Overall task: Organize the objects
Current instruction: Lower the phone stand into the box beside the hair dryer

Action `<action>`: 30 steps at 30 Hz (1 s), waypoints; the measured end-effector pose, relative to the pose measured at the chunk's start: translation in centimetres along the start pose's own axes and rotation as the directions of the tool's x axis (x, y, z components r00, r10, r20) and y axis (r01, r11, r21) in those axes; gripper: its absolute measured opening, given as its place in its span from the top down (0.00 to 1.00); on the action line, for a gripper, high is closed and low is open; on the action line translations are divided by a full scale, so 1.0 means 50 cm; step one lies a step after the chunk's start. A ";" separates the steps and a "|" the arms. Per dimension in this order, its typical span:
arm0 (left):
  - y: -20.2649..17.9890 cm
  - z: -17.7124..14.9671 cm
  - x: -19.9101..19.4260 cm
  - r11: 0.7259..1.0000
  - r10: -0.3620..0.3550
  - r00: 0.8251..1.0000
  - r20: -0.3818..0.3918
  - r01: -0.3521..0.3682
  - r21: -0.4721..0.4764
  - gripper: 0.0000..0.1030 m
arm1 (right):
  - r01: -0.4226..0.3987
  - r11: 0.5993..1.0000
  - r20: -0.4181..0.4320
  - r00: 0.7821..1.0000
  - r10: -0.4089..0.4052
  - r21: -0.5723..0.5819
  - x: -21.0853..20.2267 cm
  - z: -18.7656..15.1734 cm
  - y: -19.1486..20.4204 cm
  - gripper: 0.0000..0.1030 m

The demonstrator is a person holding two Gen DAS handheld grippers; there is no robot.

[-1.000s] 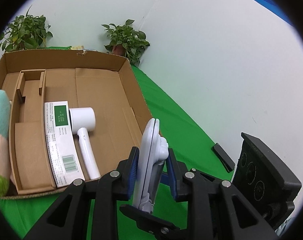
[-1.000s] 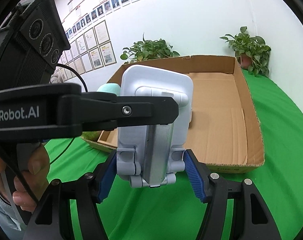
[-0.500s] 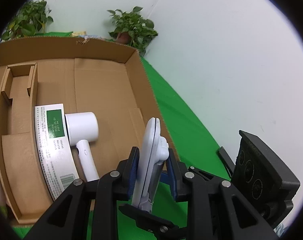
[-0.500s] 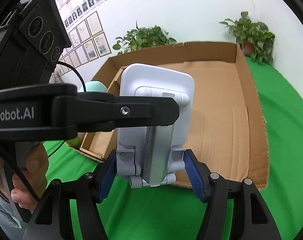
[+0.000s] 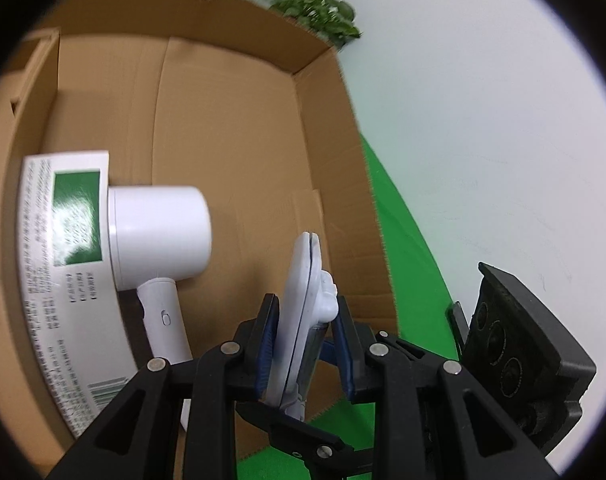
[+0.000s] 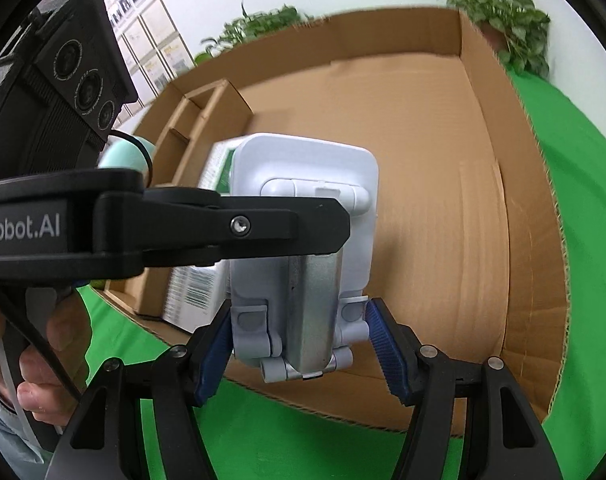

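A: So, any writing you can read?

B: Only "Robot.AI" on my left gripper (image 6: 263, 228), crossing the right wrist view. The white box (image 5: 59, 280) in the cardboard tray (image 5: 335, 152) has a green panel and a barcode, but its small print is too blurred.

A: How are your hands set?

B: Both grippers tilt downward over the tray's near edge. A hand (image 6: 43, 368) shows at the lower left.

A: And the white phone stand (image 6: 303, 264)?

B: My left gripper pinches its 2 flat faces; my right gripper (image 6: 299, 348) presses on its lower sides. It hangs above the tray floor, right of the white hair dryer (image 5: 159, 248).
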State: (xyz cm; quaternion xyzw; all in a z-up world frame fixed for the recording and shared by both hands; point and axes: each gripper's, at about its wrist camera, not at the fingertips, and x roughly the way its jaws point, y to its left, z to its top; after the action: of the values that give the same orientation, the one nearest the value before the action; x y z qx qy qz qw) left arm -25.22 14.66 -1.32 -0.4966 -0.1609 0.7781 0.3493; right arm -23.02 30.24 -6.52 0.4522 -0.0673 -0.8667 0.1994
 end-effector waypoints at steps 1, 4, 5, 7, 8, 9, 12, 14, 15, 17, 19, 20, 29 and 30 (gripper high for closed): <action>0.006 0.000 0.008 1.000 0.005 1.000 -0.010 -0.005 -0.009 0.75 | -0.002 1.000 -0.024 1.000 0.002 0.004 0.009 0.001 -0.006 0.40; 0.024 -0.003 0.033 0.999 0.044 0.998 -0.041 -0.045 -0.030 0.75 | -0.003 1.000 -0.080 0.997 0.005 0.025 0.036 0.000 -0.019 0.40; 0.029 -0.004 0.040 0.997 0.063 0.997 -0.051 -0.065 -0.032 0.75 | -0.005 1.000 -0.089 0.996 0.007 0.029 0.040 -0.004 -0.019 0.40; 0.036 -0.006 0.048 0.996 0.078 0.995 -0.062 -0.081 -0.039 0.75 | -0.001 0.999 -0.107 0.994 0.005 0.036 0.053 -0.007 -0.024 0.40; 0.040 -0.007 0.051 0.995 0.088 0.994 -0.063 -0.090 -0.037 0.74 | 0.004 0.999 -0.109 0.994 0.000 0.033 0.054 -0.007 -0.024 0.40; 0.042 -0.007 0.051 0.995 0.090 0.994 -0.062 -0.093 -0.037 0.74 | 0.010 1.000 -0.109 0.994 -0.006 0.028 0.054 -0.007 -0.022 0.40; 0.043 -0.007 0.047 0.994 0.099 0.993 -0.069 -0.101 -0.030 0.74 | 0.017 1.000 -0.115 0.993 -0.014 0.022 0.053 -0.004 -0.021 0.40; 0.042 -0.006 0.035 0.991 0.128 0.989 -0.071 -0.130 -0.021 0.72 | 0.043 0.999 -0.120 0.992 -0.042 0.008 0.052 -0.002 -0.019 0.40; 0.041 -0.007 0.030 0.992 0.127 0.989 -0.077 -0.129 -0.015 0.72 | 0.049 0.999 -0.125 0.991 -0.047 0.006 0.051 -0.002 -0.019 0.40; 0.039 -0.009 0.020 0.991 0.136 0.988 -0.074 -0.137 -0.003 0.73 | 0.071 0.997 -0.135 0.988 -0.071 -0.002 0.049 -0.001 -0.017 0.40; 0.036 -0.012 0.004 0.988 0.157 0.986 -0.053 -0.156 0.012 0.73 | 0.095 0.995 -0.144 0.985 -0.095 -0.005 0.048 -0.001 -0.015 0.39; 0.036 -0.013 -0.005 0.988 0.157 0.986 -0.046 -0.157 0.014 0.73 | 0.100 0.995 -0.145 0.984 -0.100 -0.005 0.047 -0.001 -0.014 0.39; 0.037 -0.027 -0.072 0.979 0.200 0.980 0.022 -0.200 0.026 0.72 | 0.142 0.990 -0.153 0.978 -0.139 0.011 0.040 0.002 0.005 0.31; 0.046 -0.033 -0.084 0.976 0.216 0.976 0.032 -0.216 0.030 0.72 | 0.125 0.992 -0.151 0.981 -0.121 0.013 0.035 0.003 0.006 0.30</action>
State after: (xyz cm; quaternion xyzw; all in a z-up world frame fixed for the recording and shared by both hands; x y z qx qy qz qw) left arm -23.54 9.92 -0.69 -0.4942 -0.0980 0.8210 0.2686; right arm -23.94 29.22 -7.69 0.5214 -0.0339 -0.8403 0.1447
